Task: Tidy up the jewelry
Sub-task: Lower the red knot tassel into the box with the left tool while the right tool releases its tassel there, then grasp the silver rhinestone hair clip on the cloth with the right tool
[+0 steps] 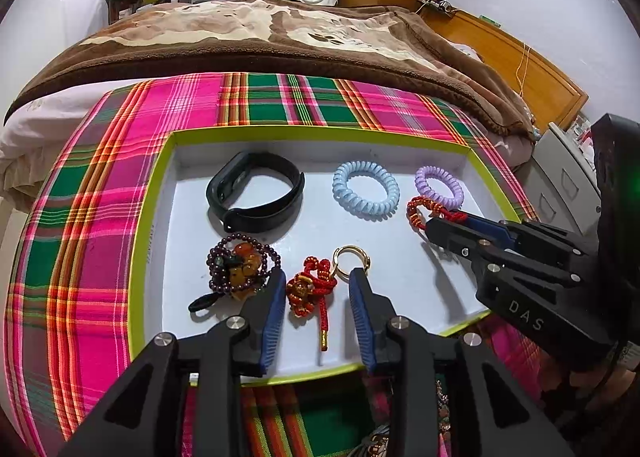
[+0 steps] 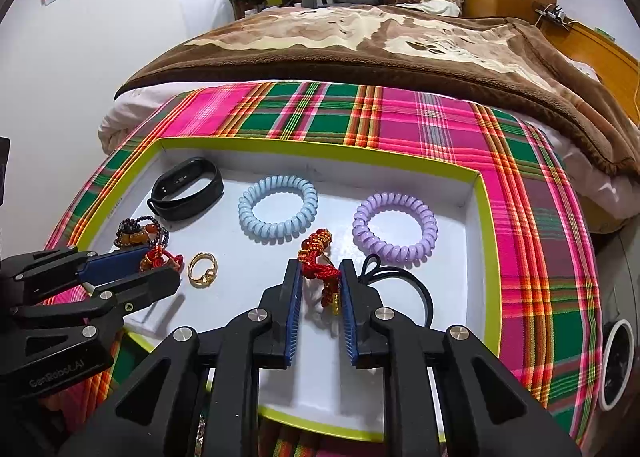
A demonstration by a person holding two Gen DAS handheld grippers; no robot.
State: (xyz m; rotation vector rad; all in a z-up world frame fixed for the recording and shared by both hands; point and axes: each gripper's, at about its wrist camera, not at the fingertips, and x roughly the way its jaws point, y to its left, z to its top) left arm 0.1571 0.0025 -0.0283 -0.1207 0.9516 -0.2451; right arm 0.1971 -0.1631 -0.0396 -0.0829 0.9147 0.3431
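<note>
Both grippers are down inside the shallow box (image 1: 154, 217) on the plaid cloth (image 1: 80, 217). My left gripper (image 1: 318, 281) is open, fingers either side of the red knot charm (image 1: 306, 293) without squeezing it; the charm's long axis runs straight back toward me, gold ring (image 1: 351, 261) just past it. The right gripper (image 2: 320, 275) straddles the red cord bracelet (image 2: 318, 257), pads very near or touching the cord, can't tell which. The beaded bracelet (image 1: 240, 269) crowds my left finger. Open floor sits mid-box, before the blue coil (image 1: 366, 191) and purple coil (image 1: 439, 185).
</note>
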